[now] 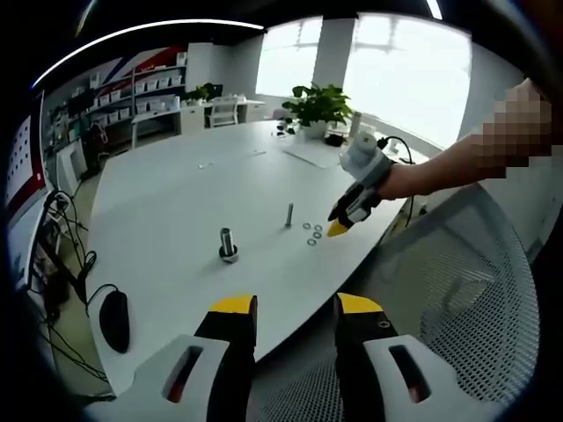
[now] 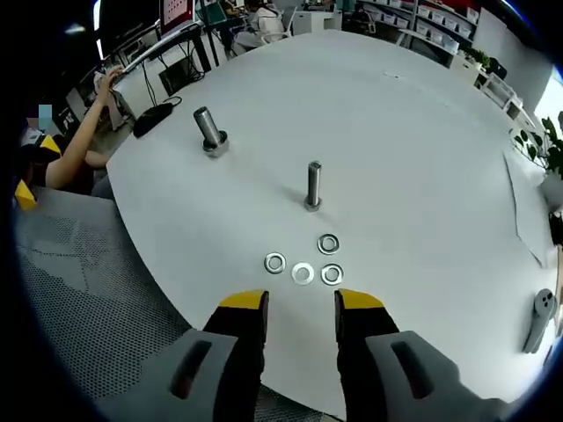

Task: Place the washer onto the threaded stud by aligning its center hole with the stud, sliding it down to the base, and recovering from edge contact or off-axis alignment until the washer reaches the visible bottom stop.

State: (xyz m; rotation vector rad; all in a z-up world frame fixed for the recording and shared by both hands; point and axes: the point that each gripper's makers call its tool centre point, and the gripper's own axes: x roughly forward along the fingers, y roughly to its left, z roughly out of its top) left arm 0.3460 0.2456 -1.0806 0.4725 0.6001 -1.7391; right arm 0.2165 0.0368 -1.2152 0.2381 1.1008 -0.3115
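In the right gripper view, a white round-edged tabletop point(image 2: 422, 141) carries a slim upright threaded metal stud point(image 2: 313, 185) near its middle. Nearer the camera than the stud lie four flat metal ring washers point(image 2: 303, 264), close together: one nearest the stud, three in a row before it. A thicker, tilted metal bolt on a round base point(image 2: 209, 132) stands well apart, to the stud's left and farther back. A grey mesh office chair point(image 2: 70, 290) sits at the near left edge. In the left gripper view, a potted green leafy plant point(image 1: 317, 107) stands at the tabletop's far side, and a black computer mouse point(image 1: 114, 318) lies near its left edge.
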